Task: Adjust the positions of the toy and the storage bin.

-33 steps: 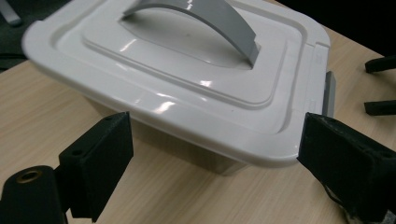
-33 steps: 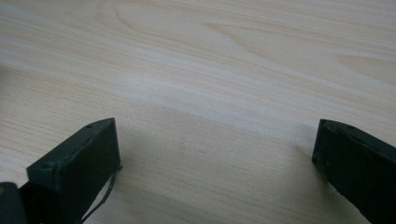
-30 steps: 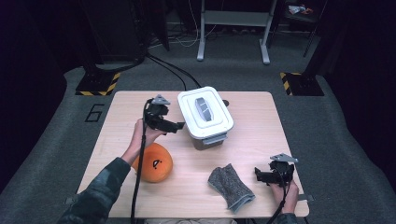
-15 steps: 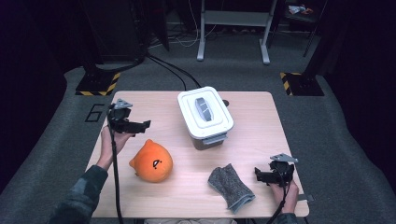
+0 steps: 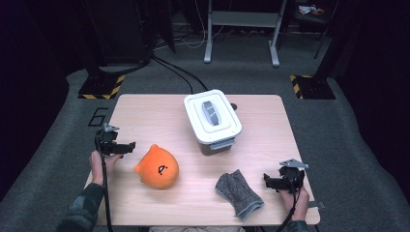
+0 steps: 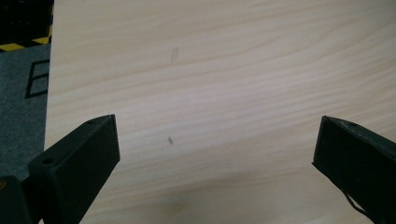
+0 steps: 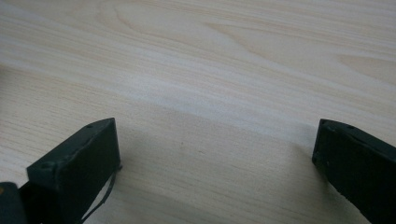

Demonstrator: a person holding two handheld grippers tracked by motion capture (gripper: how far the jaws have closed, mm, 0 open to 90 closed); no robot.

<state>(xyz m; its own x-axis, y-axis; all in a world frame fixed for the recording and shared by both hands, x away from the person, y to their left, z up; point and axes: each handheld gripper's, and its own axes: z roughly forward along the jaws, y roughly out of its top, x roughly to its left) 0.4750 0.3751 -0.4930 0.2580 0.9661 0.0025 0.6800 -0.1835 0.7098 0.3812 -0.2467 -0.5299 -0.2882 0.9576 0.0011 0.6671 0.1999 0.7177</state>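
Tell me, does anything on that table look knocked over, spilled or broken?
Nothing stands out. The white lidded box sits closed and upright, the orange plush toy and grey knitted cloth lie intact on the table.

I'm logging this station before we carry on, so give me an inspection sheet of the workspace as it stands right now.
Surface: pale wooden table, bare grain under both grippers.
Job's things: round orange plush toy nearest the left gripper; grey knitted glove beside the right gripper; neither is held.
Clutter: white lidded plastic box, shut.
Grippers: left gripper open; right gripper open; fingers wide apart.
Cables: black cable trails from the left gripper.
Surroundings: grey carpet, yellow-black floor markings.
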